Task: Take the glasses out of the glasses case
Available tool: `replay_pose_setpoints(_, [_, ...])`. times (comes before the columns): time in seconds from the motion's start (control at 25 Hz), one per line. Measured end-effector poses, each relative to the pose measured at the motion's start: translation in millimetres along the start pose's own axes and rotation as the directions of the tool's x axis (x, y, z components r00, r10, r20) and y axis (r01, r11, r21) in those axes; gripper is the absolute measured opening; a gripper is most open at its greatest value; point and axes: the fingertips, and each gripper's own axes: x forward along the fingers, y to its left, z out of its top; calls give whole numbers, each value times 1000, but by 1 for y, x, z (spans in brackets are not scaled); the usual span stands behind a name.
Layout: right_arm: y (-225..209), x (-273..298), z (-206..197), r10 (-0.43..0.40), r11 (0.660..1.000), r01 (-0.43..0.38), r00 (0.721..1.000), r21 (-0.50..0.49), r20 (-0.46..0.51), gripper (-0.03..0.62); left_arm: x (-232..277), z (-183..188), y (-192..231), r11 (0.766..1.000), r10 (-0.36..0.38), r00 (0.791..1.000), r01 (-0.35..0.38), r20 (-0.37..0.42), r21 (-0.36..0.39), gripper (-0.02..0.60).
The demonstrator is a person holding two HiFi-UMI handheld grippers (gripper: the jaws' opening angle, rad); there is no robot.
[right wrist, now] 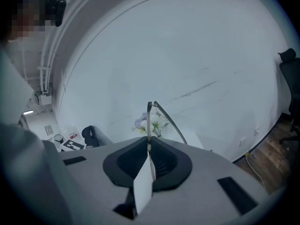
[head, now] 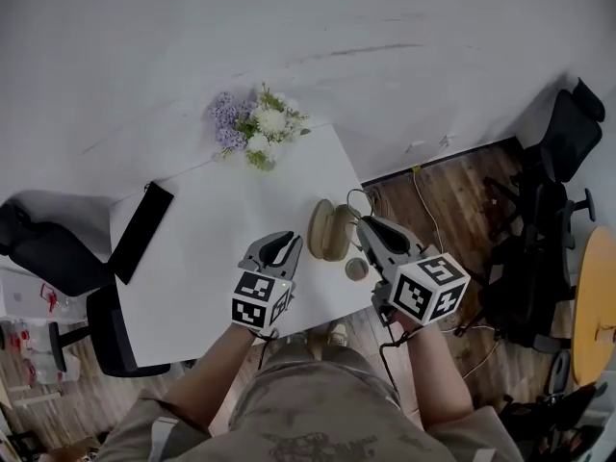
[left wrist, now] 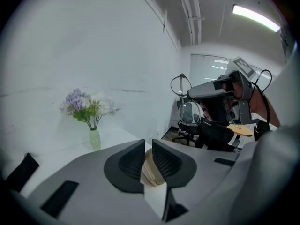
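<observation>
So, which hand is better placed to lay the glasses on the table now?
Probably right: the right tool is shut on the glasses, already out of the glasses case. The left tool holds that case.

An office: a plain white desk [head: 221,248] stands against a bare white wall [head: 318,37], with black swivel chairs on castors at either side, one to the right [head: 563,142] and one to the left [head: 48,248]. The floor [head: 452,200] is wood-look plank, with a cable [head: 428,205] trailing from the skirting. A long strip light [left wrist: 255,17] and exposed pipes [left wrist: 190,8] run along the ceiling, and a vase of flowers [head: 255,128] sits at the desk's far edge
</observation>
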Motion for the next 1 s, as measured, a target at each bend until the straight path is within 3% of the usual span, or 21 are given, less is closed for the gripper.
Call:
replay_pose_setpoints(0.36, [50,-66,78,33,985,5,976,-174,215,46,-43,91,-25,991,-75,987,57,145,123,48])
replay_pose_setpoints(0.52, [69,-92,96,41,969,29,960,-245,278,46,-66,123,-38,981,-113,973,77,203,176,41])
replay_pose_setpoints(0.64, [86,-109,104,91,971,-14,945,-237,313,46,-89,150,-45,974,-116,954,55,277,218,32])
replay_pose_setpoints(0.84, [107,-127,110,123,953,-23,940,-301,319,46,-119,181,-49,968,-105,922,9,373,251,25])
replay_pose_setpoints(1.0, [108,-132,99,105,938,0,953,-345,286,46,-129,181,-51,969,-103,919,6,380,247,25])
